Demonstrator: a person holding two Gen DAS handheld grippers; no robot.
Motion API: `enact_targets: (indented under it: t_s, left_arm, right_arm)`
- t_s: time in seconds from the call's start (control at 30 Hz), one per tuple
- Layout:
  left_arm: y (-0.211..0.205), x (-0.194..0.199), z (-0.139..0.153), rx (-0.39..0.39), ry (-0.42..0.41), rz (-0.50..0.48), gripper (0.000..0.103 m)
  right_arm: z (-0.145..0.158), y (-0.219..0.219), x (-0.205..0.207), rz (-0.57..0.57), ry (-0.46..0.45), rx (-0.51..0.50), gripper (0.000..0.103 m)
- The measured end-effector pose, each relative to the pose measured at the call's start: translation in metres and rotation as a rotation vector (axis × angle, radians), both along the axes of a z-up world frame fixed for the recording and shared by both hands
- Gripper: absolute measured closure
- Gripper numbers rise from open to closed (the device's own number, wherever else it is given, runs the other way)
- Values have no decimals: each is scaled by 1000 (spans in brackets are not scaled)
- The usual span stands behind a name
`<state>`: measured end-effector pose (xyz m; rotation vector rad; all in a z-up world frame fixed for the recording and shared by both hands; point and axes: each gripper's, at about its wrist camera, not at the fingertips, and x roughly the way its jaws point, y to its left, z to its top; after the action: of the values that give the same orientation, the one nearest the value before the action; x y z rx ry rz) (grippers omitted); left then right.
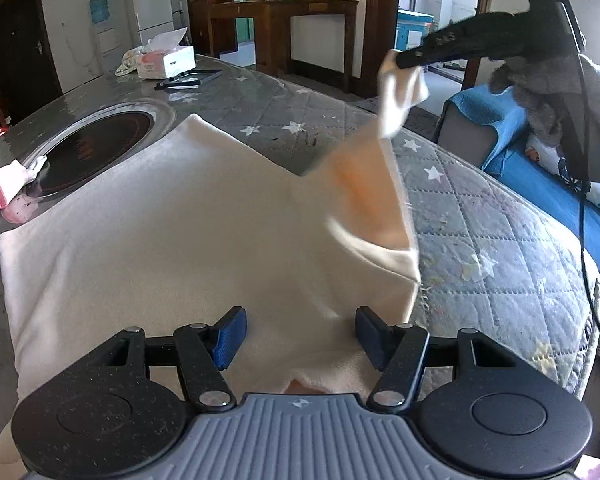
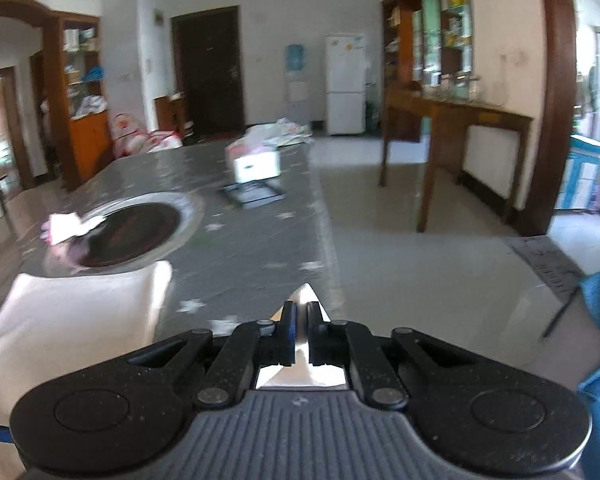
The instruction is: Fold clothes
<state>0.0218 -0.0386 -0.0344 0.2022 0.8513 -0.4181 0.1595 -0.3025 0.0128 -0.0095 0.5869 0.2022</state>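
Right tool [image 2: 299,320] clenched on a corner of the cream garment [image 1: 172,216], lifted off the table [image 1: 480,216]. Left tool [image 1: 300,332] released, low over the near hem

Our left gripper [image 1: 300,330] is held low and level, its blue-padded fingers [image 1: 230,336] spread wide apart with nothing between them. Our right gripper [image 2: 299,330] has its fingers [image 2: 288,332] drawn nearly together, pinching a thin fold of pale cloth [image 2: 304,354]. From the left wrist view, the right gripper [image 1: 400,62] sits raised at about 1 o'clock, its tip pointing toward 9 o'clock, a cable trailing down from it.
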Motion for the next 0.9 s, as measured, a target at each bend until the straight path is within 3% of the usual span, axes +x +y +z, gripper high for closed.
enact_targets:
  t_s: [0.27, 0.4, 0.5, 0.63, 0.9]
  left_arm:
    - [-1, -3, 1, 20, 9, -38, 38]
    - [-2, -2, 5, 27, 7, -42, 38]
    - [-4, -2, 9, 24, 0, -46, 38]
    - [-8, -1, 18, 10, -21, -61, 38]
    - [-29, 8, 16, -16, -13, -79, 38]
  right_arm:
    - [-32, -54, -4, -175, 105, 5, 91]
    - [-36, -66, -10, -189, 124, 66, 87]
    - [-37, -71, -15, -197, 123, 109, 78]
    - [-39, -88, -24, -239, 140, 249, 72]
    - [-43, -96, -32, -245, 172, 309, 65]
